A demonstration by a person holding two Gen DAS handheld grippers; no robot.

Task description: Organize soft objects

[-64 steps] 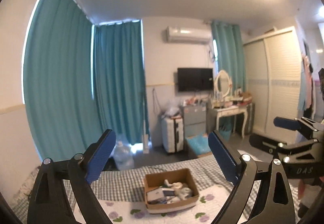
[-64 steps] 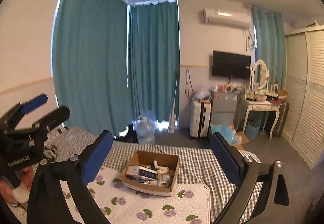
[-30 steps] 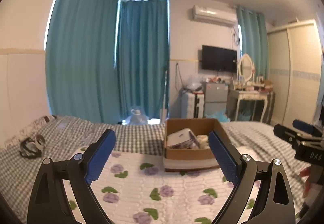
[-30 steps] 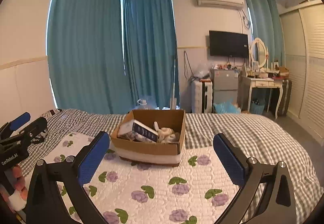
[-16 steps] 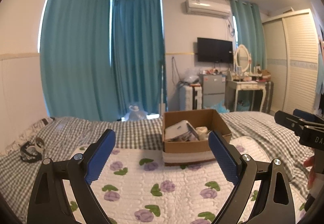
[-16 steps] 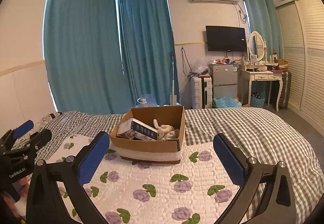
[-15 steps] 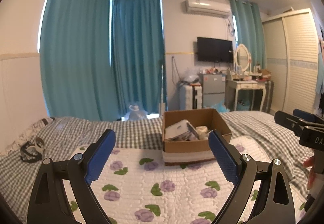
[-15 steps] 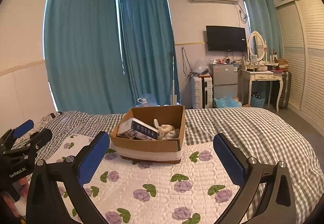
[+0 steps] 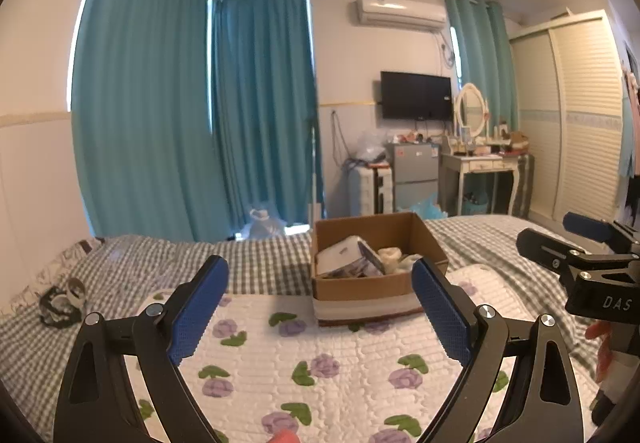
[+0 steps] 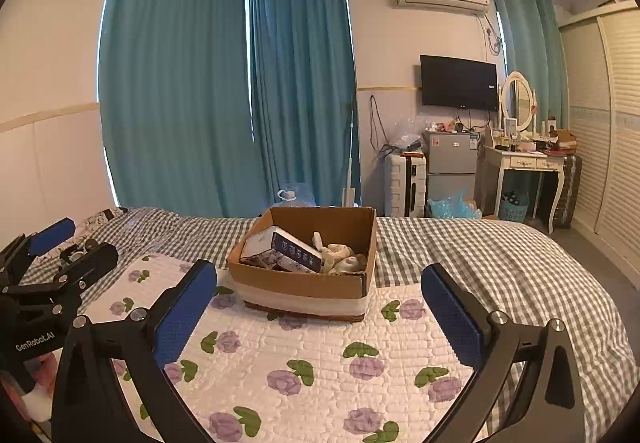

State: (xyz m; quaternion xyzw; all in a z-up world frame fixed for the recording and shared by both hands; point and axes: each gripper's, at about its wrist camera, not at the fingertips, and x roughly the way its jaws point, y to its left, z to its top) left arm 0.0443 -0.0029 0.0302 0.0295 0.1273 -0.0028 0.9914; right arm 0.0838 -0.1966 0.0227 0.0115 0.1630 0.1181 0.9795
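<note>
cardboard box (image 10: 304,285) on floral quilt (image 10: 320,371), open top up, boxed item inside lying tilted. left gripper (image 9: 320,303) and right gripper (image 10: 320,307) spread wide, empty. readable: "genrobot.ai", "das".

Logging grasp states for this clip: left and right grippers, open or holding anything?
Left gripper: open, empty, above the floral quilt.
Right gripper: open, empty, facing the cardboard box.

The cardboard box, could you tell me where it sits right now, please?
In both wrist views the cardboard box sits mid-bed on the floral quilt, ahead of both open grippers.
</note>
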